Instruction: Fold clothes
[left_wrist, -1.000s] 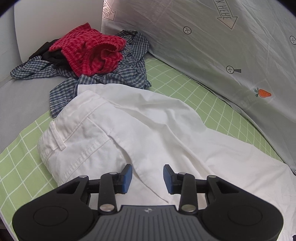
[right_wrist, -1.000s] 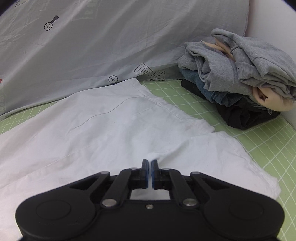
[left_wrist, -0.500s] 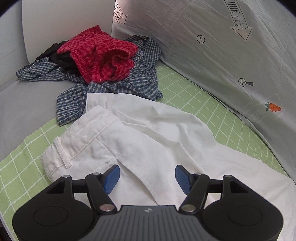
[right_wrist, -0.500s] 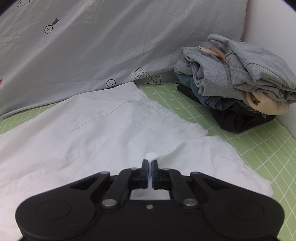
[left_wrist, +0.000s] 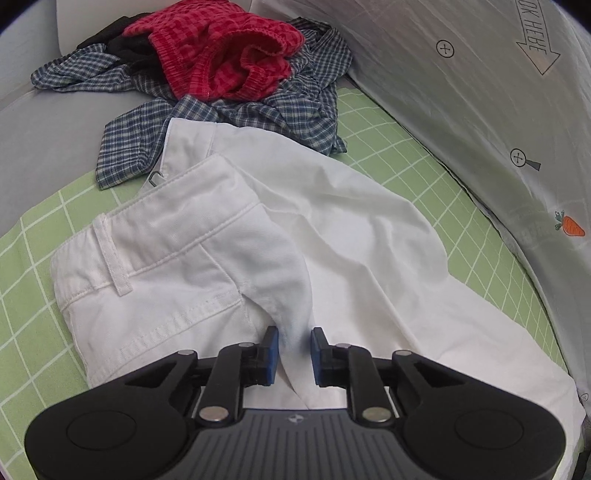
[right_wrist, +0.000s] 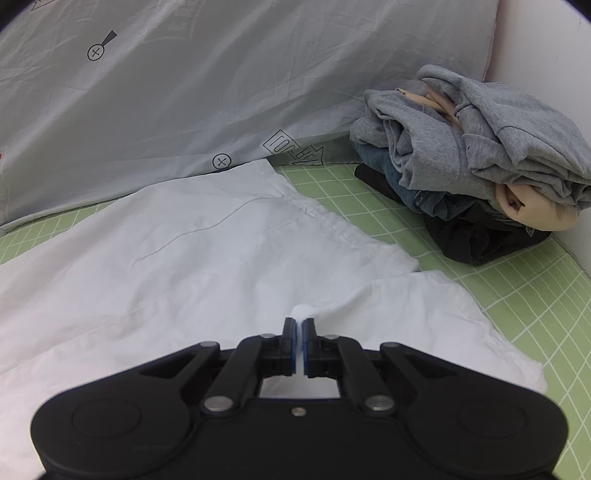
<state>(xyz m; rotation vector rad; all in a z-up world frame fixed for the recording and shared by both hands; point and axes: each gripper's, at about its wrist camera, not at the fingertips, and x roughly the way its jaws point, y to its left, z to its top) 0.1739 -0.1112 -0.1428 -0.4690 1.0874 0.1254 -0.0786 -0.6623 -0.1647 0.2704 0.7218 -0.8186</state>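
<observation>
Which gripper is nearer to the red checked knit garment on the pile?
Left. The left gripper is at the white trousers, with the red checked knit garment beyond their waistband. The right gripper pinches trouser fabric; its view shows no red garment.

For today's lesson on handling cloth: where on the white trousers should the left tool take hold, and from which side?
Grip the white trousers at the raised fold by the crotch, which stands up between the left tool fingers. Come from the near edge, along the fold, since that ridge is lifted off the green grid mat while the rest lies flat. The right tool is shut on the cloth.
</observation>
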